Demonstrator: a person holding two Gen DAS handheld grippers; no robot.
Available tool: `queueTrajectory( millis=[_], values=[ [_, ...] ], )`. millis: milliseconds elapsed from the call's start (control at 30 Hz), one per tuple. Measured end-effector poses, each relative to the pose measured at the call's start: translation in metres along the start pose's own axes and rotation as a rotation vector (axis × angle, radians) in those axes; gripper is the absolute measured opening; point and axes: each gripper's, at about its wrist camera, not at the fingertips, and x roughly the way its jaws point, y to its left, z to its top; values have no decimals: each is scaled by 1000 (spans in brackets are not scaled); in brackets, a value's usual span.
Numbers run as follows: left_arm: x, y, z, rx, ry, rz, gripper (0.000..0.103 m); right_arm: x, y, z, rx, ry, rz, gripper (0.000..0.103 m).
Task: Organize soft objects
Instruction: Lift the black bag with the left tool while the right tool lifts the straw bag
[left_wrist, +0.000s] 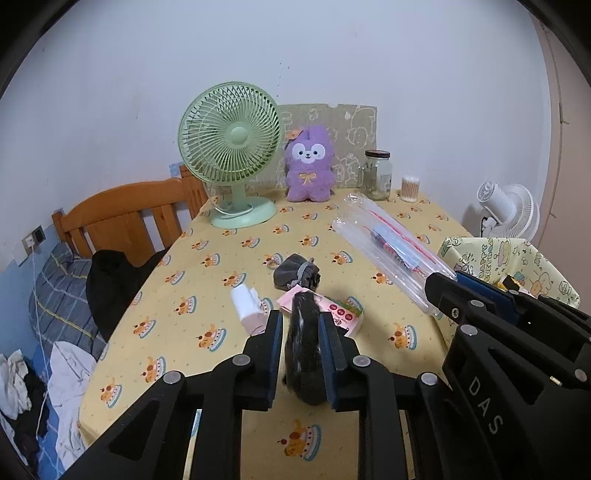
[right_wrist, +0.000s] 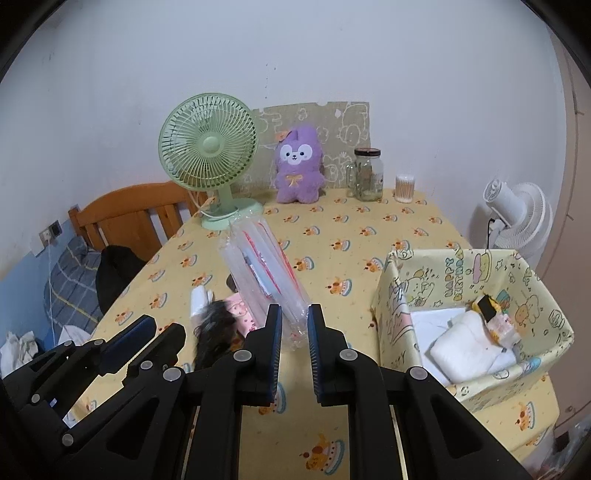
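- While our left gripper (left_wrist: 301, 332) clamps the dark furry toy (left_wrist: 304, 354), our right gripper (right_wrist: 294, 325) pinches the plastic sleeve (right_wrist: 264, 269), its length running forward.
- We judge the box (right_wrist: 424, 273), right of both, nearer our right hand.

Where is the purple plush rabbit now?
In both wrist views the purple plush rabbit sits at the table's far edge against the wall, between the green desk fan and the clear glass jar.

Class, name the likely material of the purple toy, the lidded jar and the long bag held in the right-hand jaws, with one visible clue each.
Purple toy: plush fabric, apparently; fuzzy matte surface, stitched bow.
Jar: likely clear glass; see-through, glossy wall, dark lid.
Long bag: thin transparent plastic film; shiny creases, contents visible inside.
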Motion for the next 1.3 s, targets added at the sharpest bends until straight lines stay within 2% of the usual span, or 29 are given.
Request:
queueTrajectory(
  millis=[233,300,367,433,500,567,667,933,967,1100,1200,1300],
  values=[
    [31,13,-22,-46,94,1,21,24,-2,-22,5,71,4,17],
    [37,16,-28,-58,119,-3,36,30,-2,-28,7,91,10,17],
    [41,18,-33,-63,126,-5,38,35,-1,-32,6,102,11,17],
    [43,19,-35,-69,136,-10,44,39,-1,-35,4,112,11,16],
    [44,20,-36,-74,135,-12,59,42,-1,-37,4,117,14,16],
    [45,20,-37,-75,132,-5,64,45,-1,-37,3,121,15,16],
    [50,21,-38,-74,140,1,66,52,-1,-38,6,131,11,16],
    [66,23,-39,-77,157,-10,65,66,-1,-38,8,151,-6,16],
    [68,22,-39,-77,160,-10,63,68,-1,-38,6,154,-7,16],
    [78,20,-42,-75,196,-35,35,76,3,-40,-10,172,-10,17],
    [81,19,-42,-70,212,-29,25,79,4,-41,-14,182,-8,17],
    [76,16,-41,-61,203,-37,22,78,5,-40,-13,178,-8,17]
  ],
)
